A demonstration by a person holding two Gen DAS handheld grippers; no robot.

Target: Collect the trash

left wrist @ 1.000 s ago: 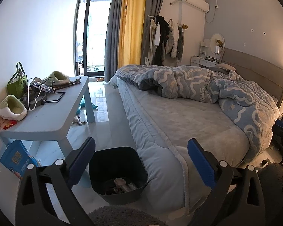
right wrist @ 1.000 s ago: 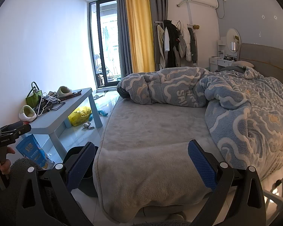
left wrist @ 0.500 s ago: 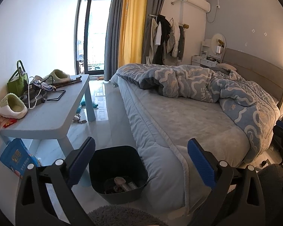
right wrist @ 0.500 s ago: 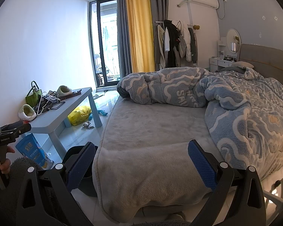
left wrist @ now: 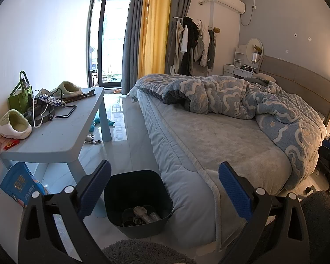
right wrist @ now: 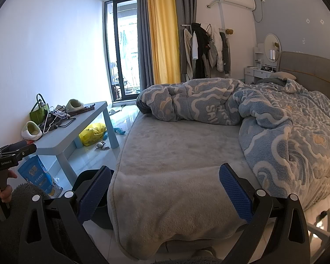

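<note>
A dark trash bin (left wrist: 138, 189) stands on the floor by the bed's foot corner, with some trash (left wrist: 142, 215) in its bottom. My left gripper (left wrist: 165, 189) is open and empty, above and just behind the bin. My right gripper (right wrist: 165, 191) is open and empty over the bed's foot end; the bin (right wrist: 88, 180) shows behind its left finger. A blue packet (left wrist: 19, 184) leans under the table, also in the right wrist view (right wrist: 38, 180). A yellow bag (right wrist: 93, 133) and small litter (right wrist: 102, 145) lie on the floor under the table.
A light blue low table (left wrist: 61, 136) along the left wall carries slippers (left wrist: 14, 125), a green bag (left wrist: 19, 96) and hangers. A large bed (left wrist: 220, 136) with a rumpled blue quilt (right wrist: 264, 114) fills the right. A tiled floor strip (left wrist: 125, 132) runs toward the balcony door.
The left wrist view has shifted slightly, with the table and bin a bit lower and left. Both grippers stay open and empty.
</note>
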